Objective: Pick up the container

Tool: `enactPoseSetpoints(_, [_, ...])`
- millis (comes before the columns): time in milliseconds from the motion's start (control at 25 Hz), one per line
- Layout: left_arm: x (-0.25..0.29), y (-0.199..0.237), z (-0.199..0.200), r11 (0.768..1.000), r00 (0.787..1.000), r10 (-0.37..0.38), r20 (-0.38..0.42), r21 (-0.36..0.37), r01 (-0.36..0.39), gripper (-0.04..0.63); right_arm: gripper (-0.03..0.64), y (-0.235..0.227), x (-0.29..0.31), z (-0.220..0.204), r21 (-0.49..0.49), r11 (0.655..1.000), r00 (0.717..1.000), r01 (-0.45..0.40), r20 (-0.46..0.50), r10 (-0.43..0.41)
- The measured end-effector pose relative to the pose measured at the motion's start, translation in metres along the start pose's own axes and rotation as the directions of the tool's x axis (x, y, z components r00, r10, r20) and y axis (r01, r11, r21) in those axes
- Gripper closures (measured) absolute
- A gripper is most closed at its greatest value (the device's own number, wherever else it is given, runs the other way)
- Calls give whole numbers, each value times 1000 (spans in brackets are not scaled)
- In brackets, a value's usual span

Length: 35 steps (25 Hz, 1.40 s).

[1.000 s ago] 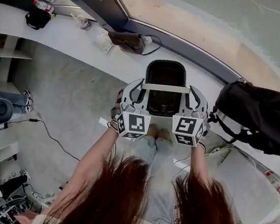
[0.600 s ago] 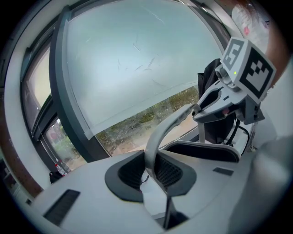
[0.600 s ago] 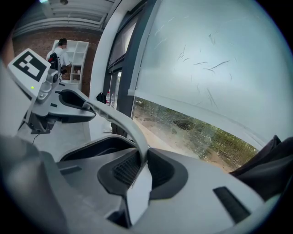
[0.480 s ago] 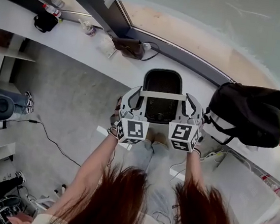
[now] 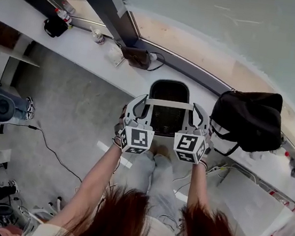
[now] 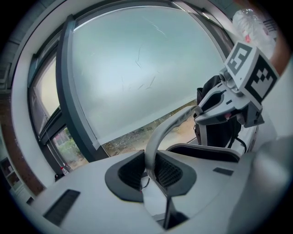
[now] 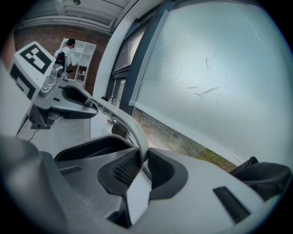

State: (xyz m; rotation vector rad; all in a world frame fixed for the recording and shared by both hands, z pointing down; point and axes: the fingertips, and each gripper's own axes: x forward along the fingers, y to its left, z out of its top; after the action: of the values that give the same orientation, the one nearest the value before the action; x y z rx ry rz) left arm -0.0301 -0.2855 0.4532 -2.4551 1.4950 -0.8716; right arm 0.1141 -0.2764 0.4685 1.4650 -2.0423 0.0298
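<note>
The black container (image 5: pixel 169 92) has a white bail handle (image 5: pixel 169 104) across its top, and both grippers hold that handle. My left gripper (image 5: pixel 148 104) is shut on the handle's left end. My right gripper (image 5: pixel 191 110) is shut on its right end. In the left gripper view the handle (image 6: pixel 158 135) runs between the ribbed pads (image 6: pixel 170 171), with the container's rim (image 6: pixel 206 151) and the right gripper (image 6: pixel 229 103) beyond. The right gripper view shows the handle (image 7: pixel 122 119) pinched the same way, with the container (image 7: pixel 89 148) and the left gripper (image 7: pixel 68 98) to the left.
A white ledge (image 5: pixel 91 53) runs under the window. On it are a black bag (image 5: pixel 249 120) just right of the container, a brown object (image 5: pixel 136 58), a black pouch (image 5: pixel 56 27) and bottles (image 5: pixel 64 14). A dark window post (image 5: pixel 105 6) rises behind. Grey floor with a cable (image 5: pixel 52 145) lies at left.
Both grippers have risen together with the container hanging from its handle. The grip on the handle looks the same.
</note>
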Motion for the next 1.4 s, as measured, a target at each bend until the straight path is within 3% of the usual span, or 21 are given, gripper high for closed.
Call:
enactPoseSetpoints(240, [-29, 0, 27, 999, 1000, 11, 9, -42, -11, 525, 555, -8, -31, 19, -12, 1000, 999, -2, 35, 2])
enactPoseSetpoints(440, [-54, 2, 44, 1000, 1000, 19, 17, -23, -19, 525, 555, -10, -57, 35, -24, 1000, 998, -3, 62, 4])
enactPoseSetpoints(800, [-99, 18, 78, 998, 997, 48, 54, -39, -46, 524, 555, -8, -103, 69, 30, 999, 993, 12, 115, -15])
enactPoseSetpoints(1200, [-152, 31, 93, 995, 990, 88, 112, -66, -81, 524, 555, 7, -152, 102, 5, 999, 984, 40, 171, -41])
enactPoseSetpoints(1400, [-179, 30, 100, 994, 987, 90, 132, -67, -81, 524, 555, 16, -177, 109, 39, 997, 978, 59, 199, -66])
